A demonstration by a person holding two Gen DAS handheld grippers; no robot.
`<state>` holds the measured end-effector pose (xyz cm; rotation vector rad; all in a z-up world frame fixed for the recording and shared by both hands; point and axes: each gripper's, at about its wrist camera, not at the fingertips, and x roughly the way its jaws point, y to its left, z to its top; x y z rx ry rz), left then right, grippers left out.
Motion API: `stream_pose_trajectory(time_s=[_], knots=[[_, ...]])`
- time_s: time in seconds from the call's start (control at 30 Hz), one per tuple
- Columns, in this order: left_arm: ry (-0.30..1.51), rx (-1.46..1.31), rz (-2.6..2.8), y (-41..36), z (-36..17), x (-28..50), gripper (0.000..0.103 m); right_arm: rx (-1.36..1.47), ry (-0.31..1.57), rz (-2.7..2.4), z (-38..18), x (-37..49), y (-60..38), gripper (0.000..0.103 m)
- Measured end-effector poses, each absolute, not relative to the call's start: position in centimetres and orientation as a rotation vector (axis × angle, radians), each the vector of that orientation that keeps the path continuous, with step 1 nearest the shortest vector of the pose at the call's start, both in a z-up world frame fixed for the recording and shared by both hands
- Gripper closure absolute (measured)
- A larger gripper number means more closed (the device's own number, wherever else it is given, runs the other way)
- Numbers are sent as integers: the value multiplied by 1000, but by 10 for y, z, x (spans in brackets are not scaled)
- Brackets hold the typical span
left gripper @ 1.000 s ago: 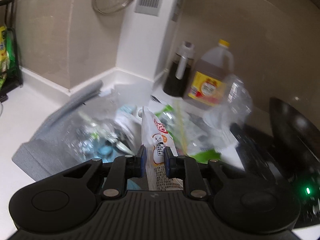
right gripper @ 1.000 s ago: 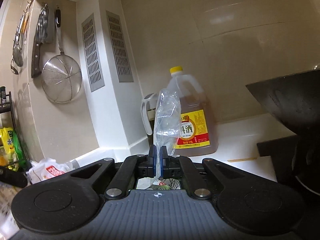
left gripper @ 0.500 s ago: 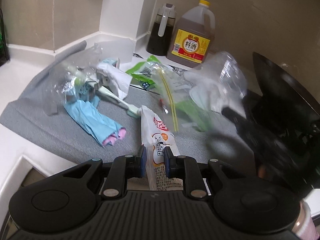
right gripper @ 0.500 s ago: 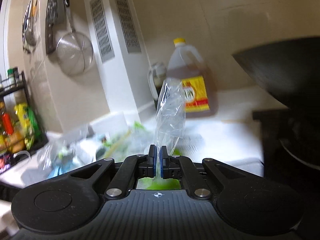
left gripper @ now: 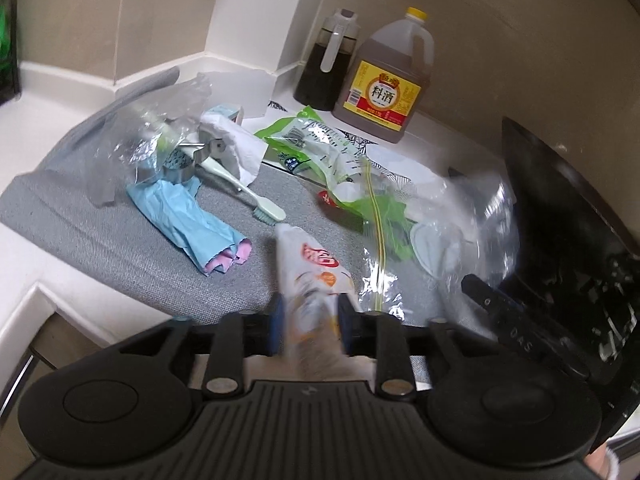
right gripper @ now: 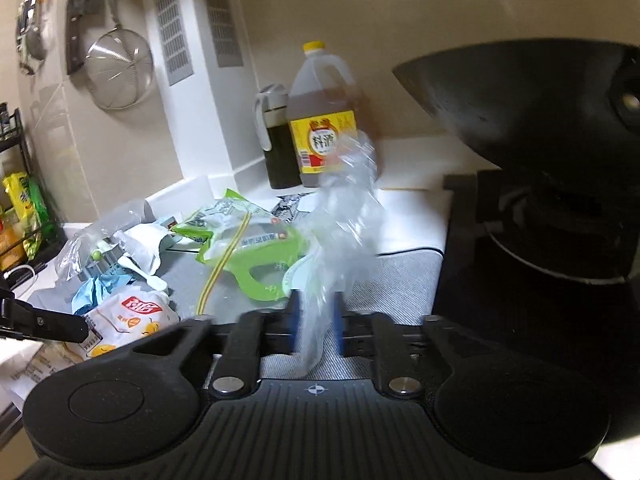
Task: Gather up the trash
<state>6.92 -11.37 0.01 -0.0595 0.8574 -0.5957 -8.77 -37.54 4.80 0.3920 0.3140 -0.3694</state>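
My left gripper has its jaws spread apart around a white and orange snack packet, which looks blurred and loose between them. The packet also shows in the right wrist view. My right gripper has its jaws apart too, with a clear plastic bag blurred between them; the bag also shows in the left wrist view. Other trash lies on a grey mat: a blue glove, a green packet, crumpled clear plastic and white paper.
A cooking wine jug and a dark sauce bottle stand at the back wall. A black wok on the stove is at the right. A toothbrush lies on the mat. A strainer hangs on the wall.
Both grippers have opened: the snack packet and the clear bag are no longer pinched. Both views have tilted down and moved back over the mat.
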Motion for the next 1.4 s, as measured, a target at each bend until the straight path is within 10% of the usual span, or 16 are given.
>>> stream_pose_trajectory(time_s=[0.07,0.23,0.7,0.97,1.4], knots=[[844,-70,-580,-112,2,70,38,404,313,-385,50,-89,-377,39],[838,-78,-557,-114,4,74,20,415,313,-406,50,-86,-383,20],[942,-30,-604,-140,-24,75,17,465,402,-466,36,-47,-414,10],[943,23,-605,-142,-29,69,39,423,386,-521,39,-54,-414,68],[796,-7,-610,-110,17,31,44,160,166,-603,64,-97,-376,75]])
